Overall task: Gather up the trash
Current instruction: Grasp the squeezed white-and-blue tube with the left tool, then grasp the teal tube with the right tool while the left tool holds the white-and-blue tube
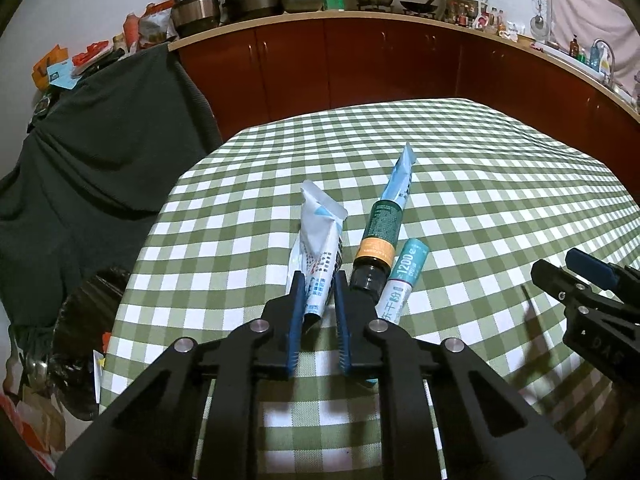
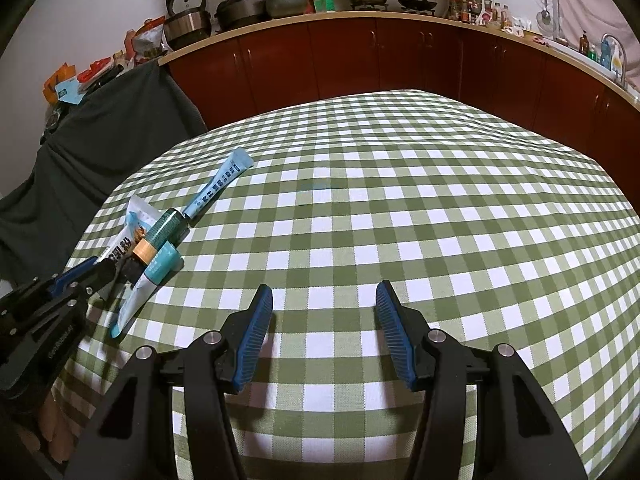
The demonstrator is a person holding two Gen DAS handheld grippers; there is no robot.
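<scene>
Left wrist view: left gripper [image 1: 318, 280], black with blue fingers [image 1: 295, 312], clamped on the near end of a white-and-blue sachet [image 1: 320, 248] that lies on the green-and-white checked tabletop [image 1: 500, 208]. Just right of it, a dark green bottle [image 1: 378, 236] with an orange band and black cap, touching a teal-and-white stick packet [image 1: 404, 280] on its right; a light blue stick packet [image 1: 400, 180] extends beyond the bottle's far end. Black trash bag [image 1: 80, 320] at the tabletop's left edge, below. Right gripper [image 1: 560, 276] at the right border of the picture. Red-brown cabinets [image 1: 360, 64] behind, pots on top. Right wrist view: right gripper [image 2: 324, 304], fingers [image 2: 256, 332] apart with nothing between them, above bare checked cloth. The same cluster of sachet [image 2: 134, 216], bottle [image 2: 160, 236] and packets sits at the left, well apart from it, with the left gripper [image 2: 96, 268] at the sachet's end.
</scene>
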